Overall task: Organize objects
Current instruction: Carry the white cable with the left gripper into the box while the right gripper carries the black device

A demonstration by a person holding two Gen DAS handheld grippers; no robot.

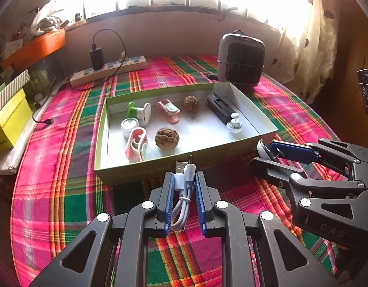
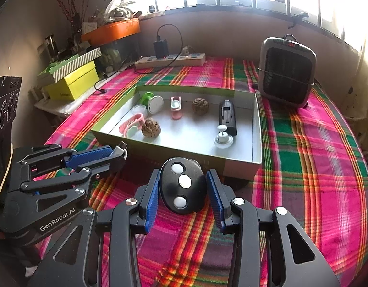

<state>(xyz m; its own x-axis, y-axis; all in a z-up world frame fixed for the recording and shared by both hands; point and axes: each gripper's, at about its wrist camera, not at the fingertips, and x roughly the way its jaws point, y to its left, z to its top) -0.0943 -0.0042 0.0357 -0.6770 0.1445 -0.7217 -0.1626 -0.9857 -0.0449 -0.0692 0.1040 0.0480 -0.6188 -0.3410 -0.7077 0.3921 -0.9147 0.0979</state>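
I had both tools poised at the near edge of a shallow open box (image 1: 145,171), green outside and white inside, which sat on a pink and green plaid cloth (image 1: 54,167).

The left gripper (image 1: 183,179) was clamped tight on a bundled white USB cable (image 1: 182,191). The cable's length ran along the fingers, its plugs poking forward past the tips toward the box wall. The right gripper (image 2: 184,186) was closed partway on a black oval key fob (image 2: 182,185) with three white buttons. The fob's long axis also ran roughly along the fingers, tilted a little.

The relation that mattered for me was simple. The box lay straight ahead of both tools and slightly below them, its near wall just beyond the fingertips. The two grippers stood side by side and about equally near it. Bare white floor showed ahead of each tool, just inside the near wall.

Already inside lay two walnuts (image 1: 167,138), two pink clips (image 1: 136,144), a green and white spool (image 1: 139,113), a small round white pot (image 1: 129,126), a black oblong device (image 1: 219,107) and a white knobbed piece (image 1: 234,123).

I could not make out how much cable hung below the left fingers. The fob's underside was hidden. The window behind was blown out to white.
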